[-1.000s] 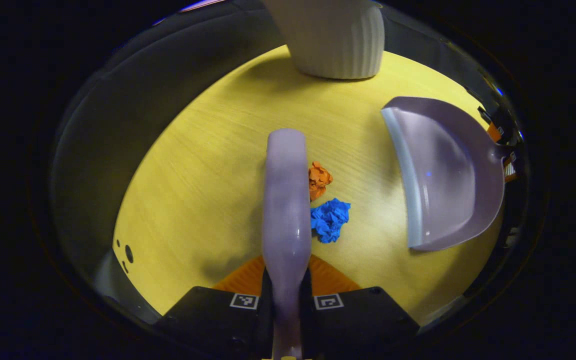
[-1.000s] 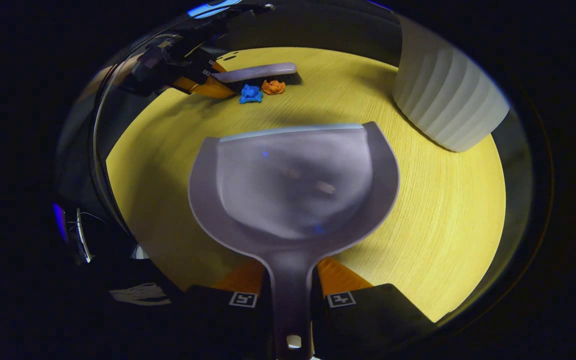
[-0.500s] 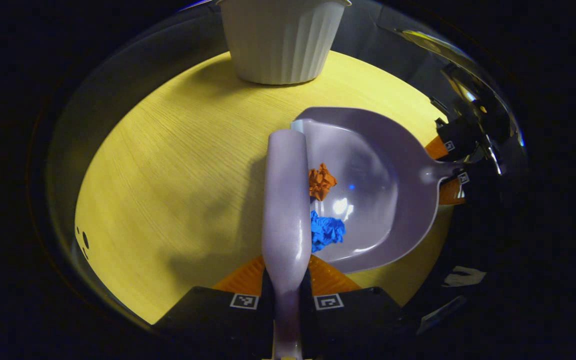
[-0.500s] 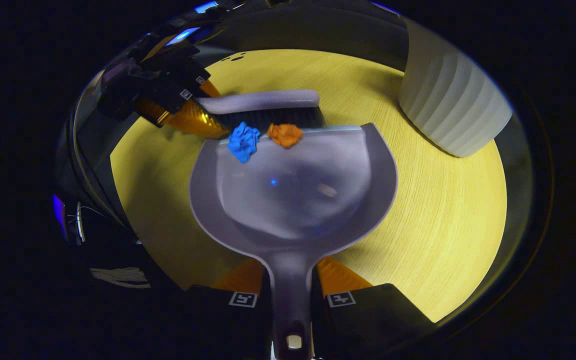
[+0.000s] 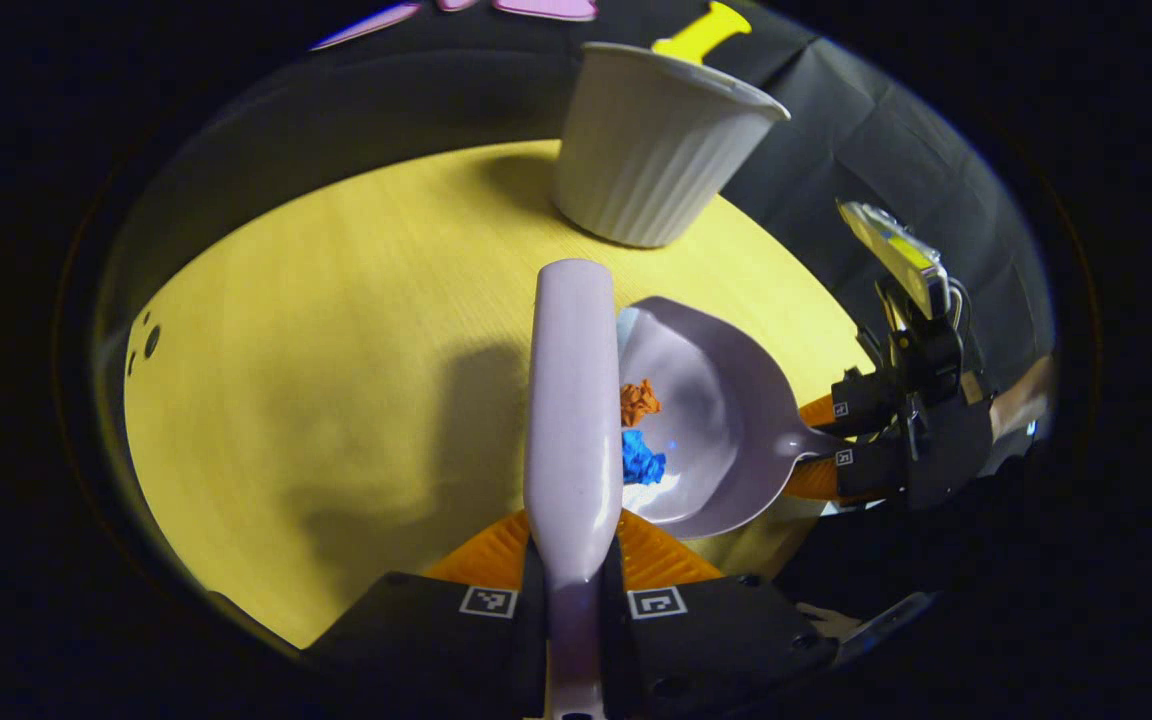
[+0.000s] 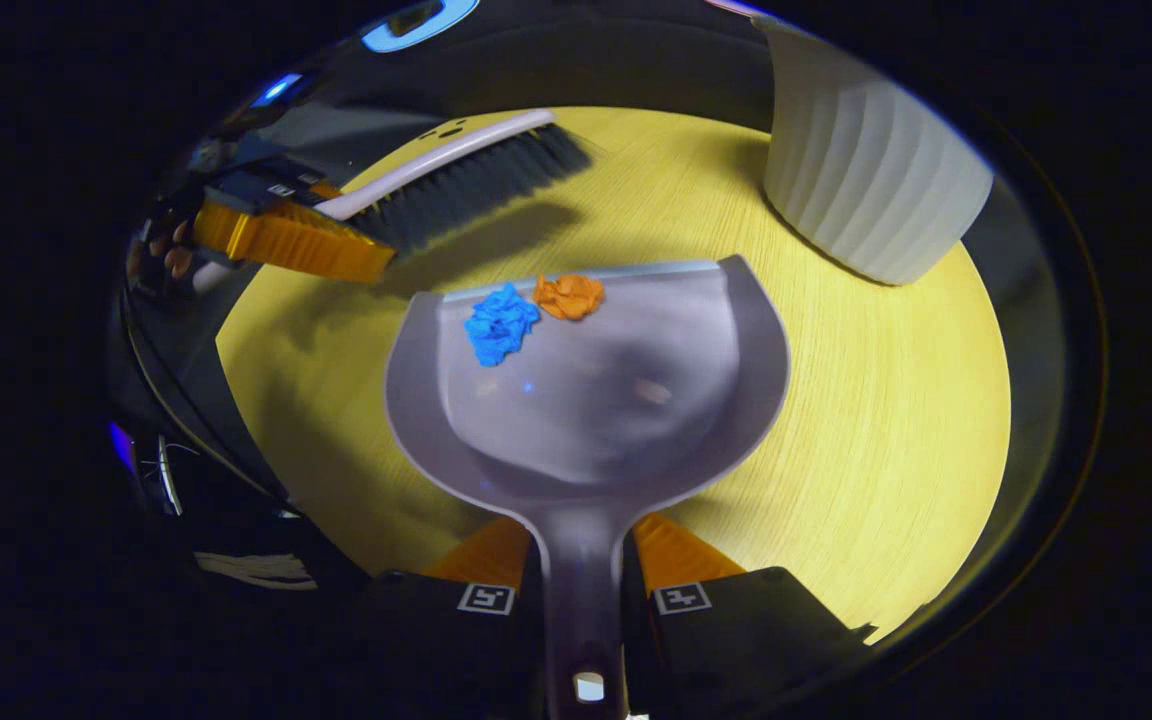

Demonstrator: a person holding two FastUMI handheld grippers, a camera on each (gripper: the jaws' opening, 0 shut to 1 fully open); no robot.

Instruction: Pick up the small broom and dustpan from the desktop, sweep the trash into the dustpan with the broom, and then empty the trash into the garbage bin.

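My left gripper (image 5: 573, 560) is shut on the handle of the pale lilac broom (image 5: 573, 420), which is lifted off the yellow table (image 5: 336, 380). In the right gripper view the broom (image 6: 456, 180) hangs above the table at the upper left, dark bristles down. My right gripper (image 6: 583, 565) is shut on the handle of the lilac dustpan (image 6: 596, 400). A blue paper ball (image 6: 499, 322) and an orange paper ball (image 6: 568, 295) lie inside the dustpan near its front lip. The left gripper view shows the dustpan (image 5: 706, 420) with the blue ball (image 5: 641, 460) and the orange ball (image 5: 638, 400) in it.
A white ribbed bin (image 5: 651, 150) stands at the far side of the table, beyond the dustpan; in the right gripper view the bin (image 6: 866, 180) is at the upper right. The table's edge (image 6: 256, 420) runs close on the left. Two small holes (image 5: 148, 340) mark the tabletop.
The broom pushed both paper balls over the lip into the dustpan, then rose off the table and drew back. The dustpan has barely moved.
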